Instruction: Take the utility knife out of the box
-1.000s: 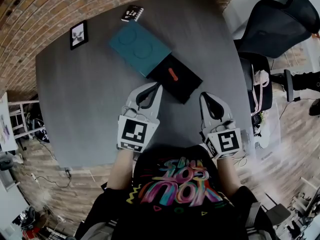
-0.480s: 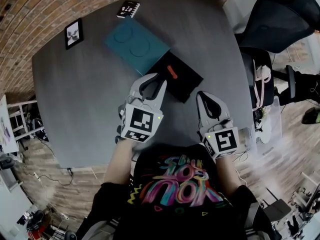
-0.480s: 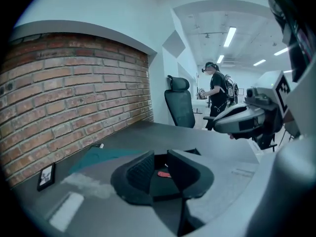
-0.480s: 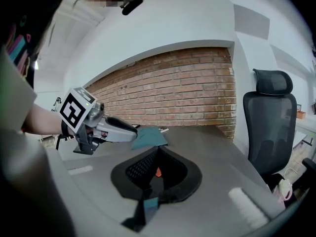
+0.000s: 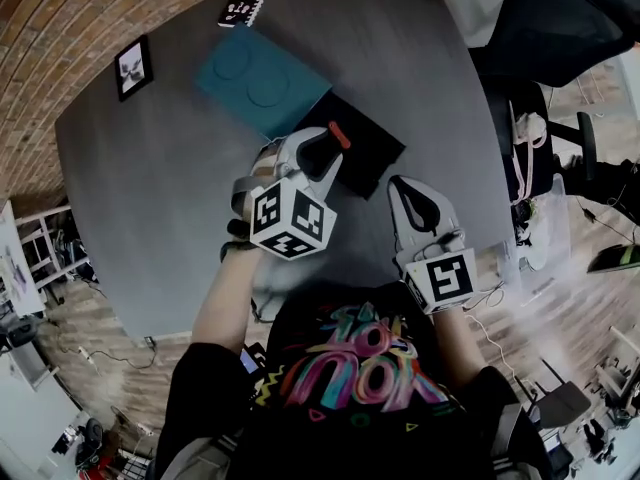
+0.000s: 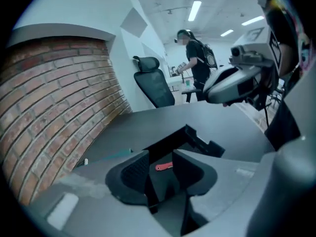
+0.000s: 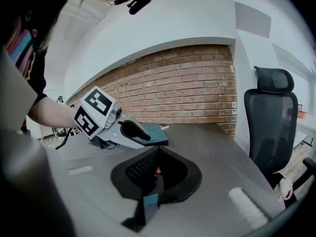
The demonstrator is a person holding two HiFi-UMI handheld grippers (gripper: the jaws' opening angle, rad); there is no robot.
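Two grippers are out over the grey table (image 5: pixel 170 198), and we hold one in each hand. Our left gripper (image 6: pixel 161 156) tilts down over the near left edge of the black box (image 5: pixel 378 160). Its fingers have just been opening and now stand well apart, gripping nothing. Between them and farther on we see the utility knife (image 6: pixel 164 166), a small orange-red thing lying in the box, clear of both pads. In the head view the knife sits toward the far left side of the box, just past the left gripper's tips. The teal lid (image 5: pixel 262 80) lies flat on the table, just beside the box on its far left. Our right gripper (image 5: pixel 398 186) hangs near the box on its right, apart from it. Its fingers meet at the tips and hold nothing. At the far left of the table lie a small framed picture (image 5: pixel 131 68) and a black card with white marks (image 5: pixel 241 8). A black office chair (image 5: pixel 560 28) stands off the table's far right, and a brick wall (image 7: pixel 173 83) runs beyond the table.
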